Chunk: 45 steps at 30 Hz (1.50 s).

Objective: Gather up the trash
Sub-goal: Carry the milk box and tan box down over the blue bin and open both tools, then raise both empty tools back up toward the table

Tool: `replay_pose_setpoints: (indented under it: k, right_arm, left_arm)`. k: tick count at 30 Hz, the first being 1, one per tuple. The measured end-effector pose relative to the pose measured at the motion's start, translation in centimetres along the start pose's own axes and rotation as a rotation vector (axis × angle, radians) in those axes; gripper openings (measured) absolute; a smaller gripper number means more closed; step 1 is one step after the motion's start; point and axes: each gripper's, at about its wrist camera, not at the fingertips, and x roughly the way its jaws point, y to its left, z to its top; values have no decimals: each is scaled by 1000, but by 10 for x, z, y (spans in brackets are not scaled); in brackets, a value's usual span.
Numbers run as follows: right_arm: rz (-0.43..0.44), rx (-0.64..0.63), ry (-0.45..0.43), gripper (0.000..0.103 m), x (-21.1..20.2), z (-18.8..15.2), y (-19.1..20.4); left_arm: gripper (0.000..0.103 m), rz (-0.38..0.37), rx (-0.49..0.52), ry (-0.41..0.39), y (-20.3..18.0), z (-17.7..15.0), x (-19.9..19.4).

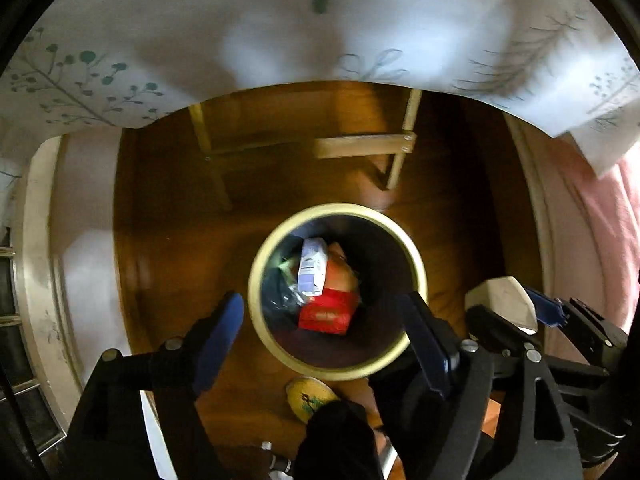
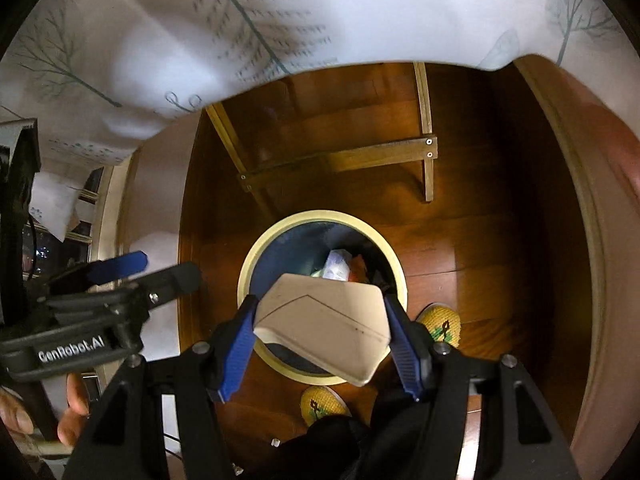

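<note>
While the right gripper (image 2: 322, 334) pinches a pale carton (image 2: 324, 330) above the bin (image 2: 256, 258), left gripper (image 1: 320, 320) spread empty, a skewed drop could hit the rim.

In the right wrist view, the pale box (image 2: 324, 330) held in the right tongs (image 2: 322, 344) covers the near half of the bin's (image 2: 280, 236) opening at frame centre, so only a sliver of the trash (image 2: 338, 266) inside shows. The slipper (image 2: 320, 402) at lower centre is half hidden by dark clothing. The left tongs (image 2: 140, 268) run off the left edge.

In the left wrist view, the bin (image 1: 336, 210) rim is smeared by motion blur, and the print on the white carton (image 1: 314, 268) and red box (image 1: 328, 312) is unreadable (too soft). The tablecloth (image 1: 200, 20) along the top hides the desk under it, and its pattern is blurred.
</note>
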Motion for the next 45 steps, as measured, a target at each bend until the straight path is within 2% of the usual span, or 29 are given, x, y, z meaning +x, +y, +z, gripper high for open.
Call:
replay_pose_setpoints:
  k: [6, 11, 16, 21, 26, 39, 45]
  right_arm:
    - [29, 0, 16, 62, 8, 5, 7]
    - [60, 8, 46, 63, 8, 10, 18]
    - [48, -48, 4, 71, -6, 13, 33]
    - [21, -66, -19, 72, -24, 19, 41]
    - [2, -79, -60, 72, -59, 24, 51]
    - [-18, -116, -155, 72, -170, 32, 84]
    - [-41, -169, -233, 72, -227, 36, 96]
  left_arm:
    - [80, 54, -47, -23, 14, -5, 0]
    - [80, 71, -86, -40, 29, -9, -16]
    - [80, 91, -112, -61, 34, -9, -36]
    - [80, 99, -140, -76, 39, -6, -64]
    - [80, 98, -144, -108, 36, -1, -101]
    - [80, 89, -115, -199, 27, 5, -237]
    - [80, 80, -96, -256, 23, 4, -290]
